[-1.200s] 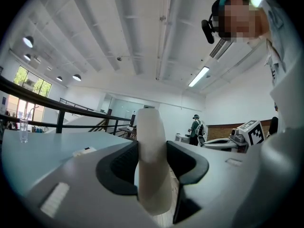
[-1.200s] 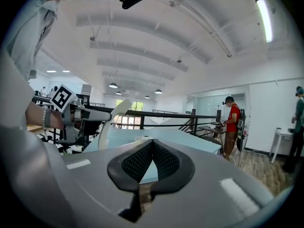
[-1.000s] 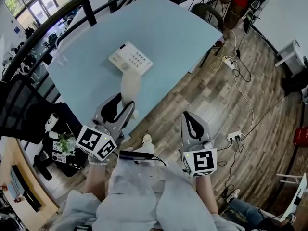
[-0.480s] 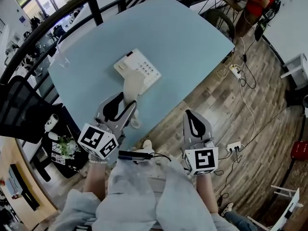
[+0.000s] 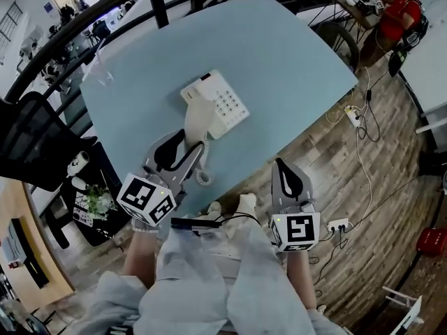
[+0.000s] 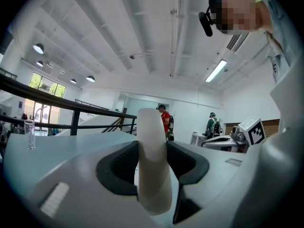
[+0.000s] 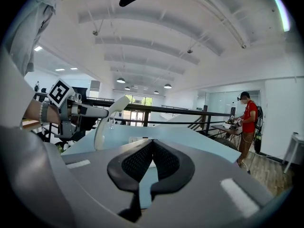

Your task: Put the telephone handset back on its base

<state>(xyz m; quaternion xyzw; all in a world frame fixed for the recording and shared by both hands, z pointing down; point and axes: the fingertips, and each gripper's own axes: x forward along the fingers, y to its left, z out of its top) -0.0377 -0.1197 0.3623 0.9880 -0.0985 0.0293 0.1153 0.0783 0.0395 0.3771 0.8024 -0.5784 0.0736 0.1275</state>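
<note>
My left gripper (image 5: 183,144) is shut on the cream telephone handset (image 5: 196,119), which sticks out past the jaws toward the white telephone base (image 5: 222,102) on the light blue table (image 5: 279,61). A coiled cord (image 5: 203,169) hangs from the handset's near end. In the left gripper view the handset (image 6: 153,160) stands clamped between the dark pads. My right gripper (image 5: 286,180) hangs off the table's near edge over the wooden floor, jaws shut with nothing in them. From the right gripper view the handset (image 7: 107,120) shows at left, and the jaws (image 7: 151,161) meet.
A clear glass (image 5: 103,75) stands near the table's far left corner. A black railing (image 5: 84,19) runs behind the table. Cables and power strips (image 5: 355,116) lie on the wooden floor at right. A person in red (image 5: 399,12) stands at far right.
The left gripper has carried the handset forward and right, closer to the base; its far end now reaches the base's left side. The right gripper stays shut near my body.
</note>
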